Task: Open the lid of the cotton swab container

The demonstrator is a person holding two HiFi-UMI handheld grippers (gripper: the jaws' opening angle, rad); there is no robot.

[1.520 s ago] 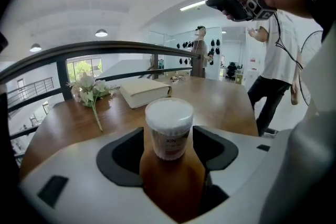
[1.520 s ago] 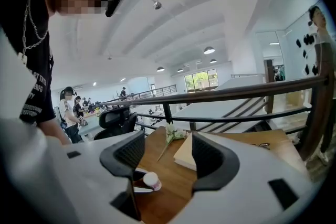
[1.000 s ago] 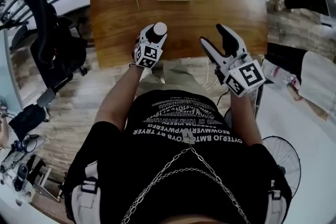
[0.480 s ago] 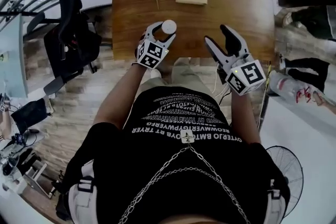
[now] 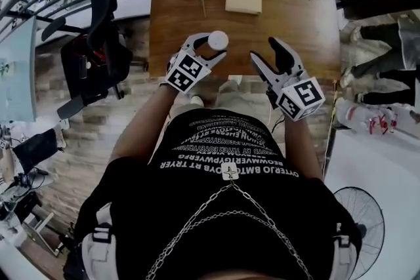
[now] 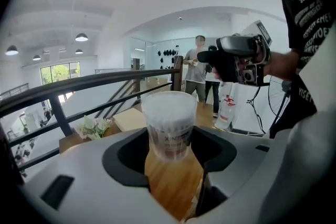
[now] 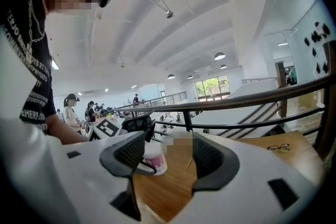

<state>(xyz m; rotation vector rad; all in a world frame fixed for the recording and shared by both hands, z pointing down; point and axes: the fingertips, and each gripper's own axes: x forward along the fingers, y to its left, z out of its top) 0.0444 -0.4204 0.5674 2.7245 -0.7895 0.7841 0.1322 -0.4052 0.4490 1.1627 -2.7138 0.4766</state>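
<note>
My left gripper (image 5: pixel 211 49) clamps the cotton swab container (image 6: pixel 169 128), lid (image 5: pixel 218 40) on; my wide-open, empty right gripper (image 5: pixel 264 50), at its three o'clock, should grip that lid next.

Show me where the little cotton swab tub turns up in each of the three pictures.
Head view: the cotton swab container sits upper middle, between the jaws of the left gripper.
Left gripper view: dead centre, between the jaws.
Right gripper view: left of centre, partly behind one jaw pad.
Shared landmark: the wooden table shows in all three views.
</note>
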